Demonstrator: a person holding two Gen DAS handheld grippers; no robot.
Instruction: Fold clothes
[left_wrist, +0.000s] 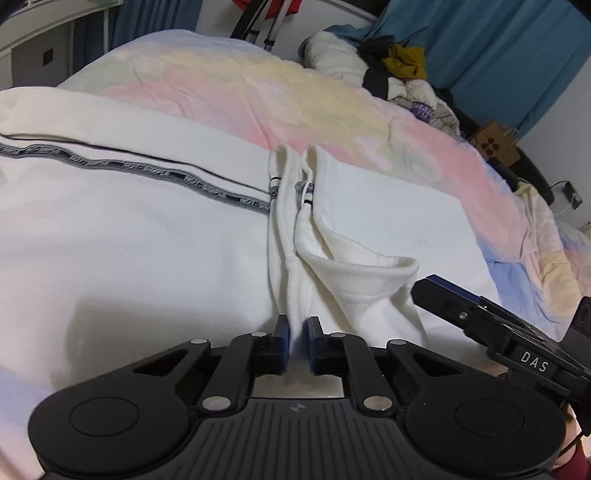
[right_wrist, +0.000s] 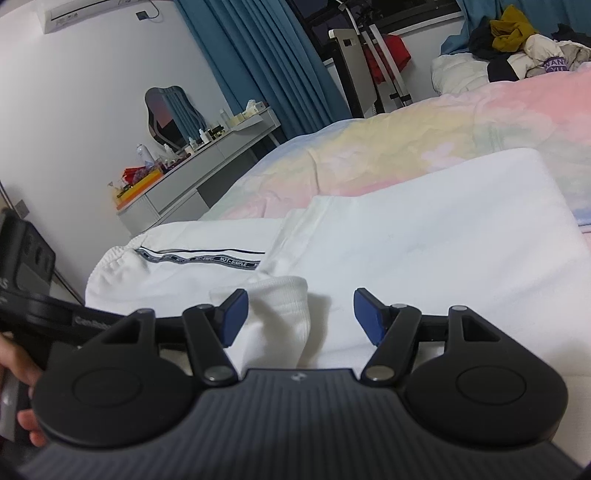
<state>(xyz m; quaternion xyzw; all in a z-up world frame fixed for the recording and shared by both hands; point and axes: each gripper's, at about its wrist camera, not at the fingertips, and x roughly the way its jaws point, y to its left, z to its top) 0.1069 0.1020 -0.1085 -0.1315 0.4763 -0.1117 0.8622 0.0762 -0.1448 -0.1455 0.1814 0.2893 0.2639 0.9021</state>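
The left gripper (left_wrist: 297, 332) is pinched shut on a fold of white fabric belonging to the white trousers (left_wrist: 147, 236); its two blue pads (left_wrist: 282, 345) press the cloth from both sides. The right gripper (right_wrist: 297, 314) stands spread, with a ribbed white cuff (right_wrist: 280, 310) lying between its pads, just beside the left one and not squeezed by either.

The trousers lie flat on the pastel bedspread (left_wrist: 258, 92), directly ahead of both grippers. In the left wrist view their long axis runs left to right across the frame, and one dark lettered stripe (left_wrist: 166, 173) follows that axis out to the left of the gripper. Two white drawstrings (left_wrist: 280, 206) run straight away from the left gripper, each ending in a black-banded tip. One ribbed cuff is counted.

Far ahead and to the right of the left gripper sits one heap of mixed clothes (left_wrist: 399, 70). A person's fingers (right_wrist: 27, 421) show at the lower left of the right wrist view.
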